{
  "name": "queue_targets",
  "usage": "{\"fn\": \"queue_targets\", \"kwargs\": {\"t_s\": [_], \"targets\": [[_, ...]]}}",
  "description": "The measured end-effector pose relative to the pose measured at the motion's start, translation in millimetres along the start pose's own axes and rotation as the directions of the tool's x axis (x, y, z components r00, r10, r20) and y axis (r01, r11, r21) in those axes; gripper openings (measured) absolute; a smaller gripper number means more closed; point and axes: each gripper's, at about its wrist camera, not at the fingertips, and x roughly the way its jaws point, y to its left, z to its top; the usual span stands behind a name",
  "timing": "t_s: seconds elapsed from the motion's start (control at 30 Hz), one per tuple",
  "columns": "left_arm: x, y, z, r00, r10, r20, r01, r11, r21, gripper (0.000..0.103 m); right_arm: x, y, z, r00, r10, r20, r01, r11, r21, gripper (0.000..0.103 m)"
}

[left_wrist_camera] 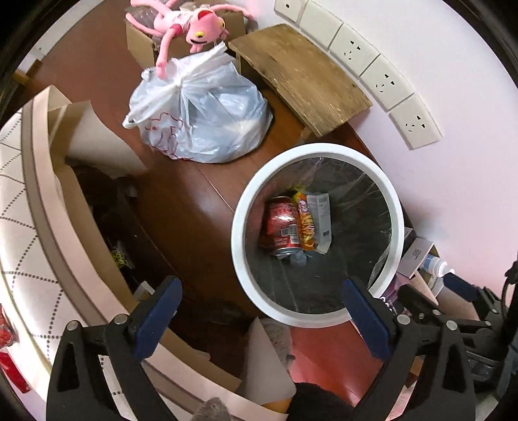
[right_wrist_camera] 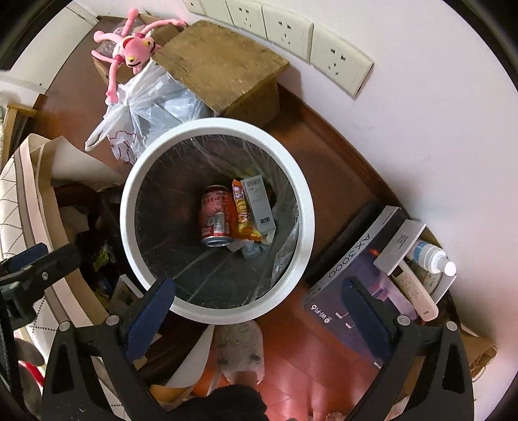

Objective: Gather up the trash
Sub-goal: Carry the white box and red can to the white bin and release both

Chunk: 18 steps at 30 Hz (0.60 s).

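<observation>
In the left wrist view, the left gripper [left_wrist_camera: 262,306] has its two blue fingers spread wide with nothing between them. It hangs above a round white trash bin [left_wrist_camera: 399,207] on the brown wood floor [left_wrist_camera: 181,207]. Down in the bin lie a red can [left_wrist_camera: 281,226], an orange snack bag [left_wrist_camera: 306,223] and a small gray carton [left_wrist_camera: 322,220], all touching side by side. Behind the bin sits a tied plastic bag [left_wrist_camera: 207,116], with a pink plush toy [left_wrist_camera: 191,26] flopped over a cardboard box. A wooden stool [left_wrist_camera: 301,77] stands by the pink wall with its row of sockets [left_wrist_camera: 385,81].

In the right wrist view, the right gripper [right_wrist_camera: 257,302] is spread wide too, and empty. The bin [right_wrist_camera: 307,207] is under it, nearer its left finger. A dark box [right_wrist_camera: 349,272] lies just right of the bin, with a white bottle [right_wrist_camera: 432,256] beside it.
</observation>
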Motion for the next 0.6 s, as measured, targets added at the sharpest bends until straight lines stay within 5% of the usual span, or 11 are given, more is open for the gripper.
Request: {"fn": "queue_targets", "kwargs": {"t_s": [0.33,0.6], "targets": [[-35.9,1.8,-21.6,0.992,0.058,0.108,-0.059,0.998,0.01,0.101,-39.7,1.0,-22.6,0.998,0.004,0.066,-0.004,1.0,0.012,0.103],[-82.6,6.8,-52.9,0.969,0.103,0.226,-0.105,0.994,-0.001,0.101,-94.7,8.8,-54.6,0.984,-0.006,0.177,0.005,1.0,0.007,0.103]]}}
